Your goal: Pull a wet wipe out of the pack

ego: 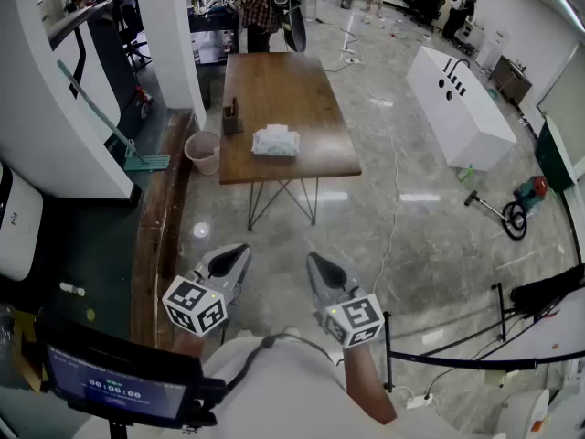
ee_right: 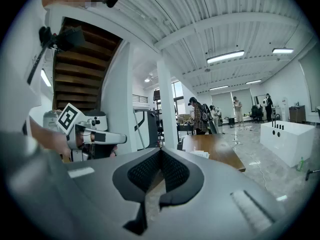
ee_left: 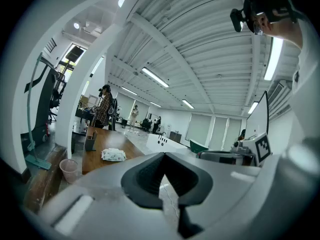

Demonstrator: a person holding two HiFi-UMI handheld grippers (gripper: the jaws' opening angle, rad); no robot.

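Note:
A white pack of wet wipes (ego: 275, 141) lies near the front edge of a brown wooden table (ego: 302, 99), some way ahead of me. The pack (ee_left: 114, 155) shows small in the left gripper view and as a white shape (ee_right: 201, 154) in the right gripper view. My left gripper (ego: 230, 260) and right gripper (ego: 319, 268) hang side by side over the floor, well short of the table. Both have their jaws shut with nothing between them. In each gripper view the jaws meet at the tip (ee_left: 163, 154) (ee_right: 160, 149).
A dark holder (ego: 231, 116) stands on the table's left side. A pink bin (ego: 203, 152) sits on the floor by the table's left corner, near a white pillar (ego: 169, 35). A white counter (ego: 457, 106) stands at the right. Cables cross the floor (ego: 393, 208). People stand at the far end.

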